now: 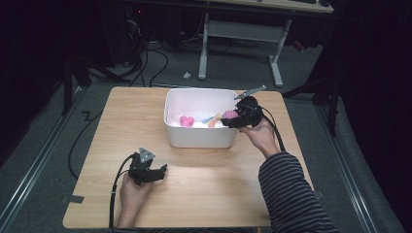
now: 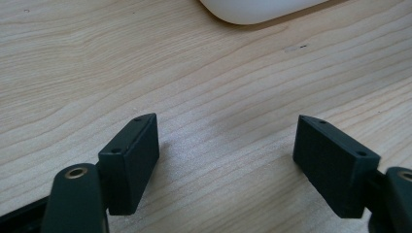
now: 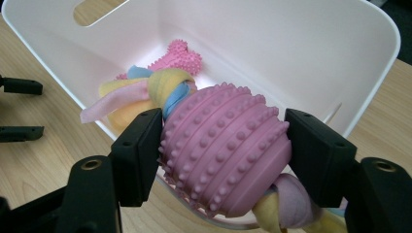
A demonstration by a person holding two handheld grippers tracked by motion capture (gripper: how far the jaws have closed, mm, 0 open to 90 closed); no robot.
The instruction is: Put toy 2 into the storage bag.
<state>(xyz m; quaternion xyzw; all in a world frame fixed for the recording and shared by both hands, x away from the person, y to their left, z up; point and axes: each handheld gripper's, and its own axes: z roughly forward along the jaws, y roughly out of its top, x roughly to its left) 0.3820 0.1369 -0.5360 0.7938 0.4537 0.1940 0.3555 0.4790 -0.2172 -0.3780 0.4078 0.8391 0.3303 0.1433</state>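
The right gripper hangs over the right-hand rim of the white bin, at about 2 o'clock from the centre of the wooden table in the high view. Its jaws are clamped on the knobbly pink ball of a rope toy, one pad pressed against each side; pastel fabric knots in yellow, blue and pink stick out beyond the ball at both ends. In the right gripper view the ball sits just above the bin's near wall, with the far knot reaching in over the bin floor. Farther in, toward 11 o'clock of that view, lies a pink spiky bone-shaped toy.

The left gripper rests low at about 7 o'clock on the table, well apart from the bin. Its jaws stand wide with nothing between them but bare wood grain; the bin's rounded corner shows at 12 o'clock in the left gripper view.

Open room: the table top is bare to the left of the bin and across the whole near half, with clear wood between the left gripper and the near edge. The bin stands close to the far edge, slightly right of middle. On the right, a narrower strip of wood lies between the bin and the table edge, and the person's striped sleeve crosses it.

Count: one bin, two toys, two grippers.
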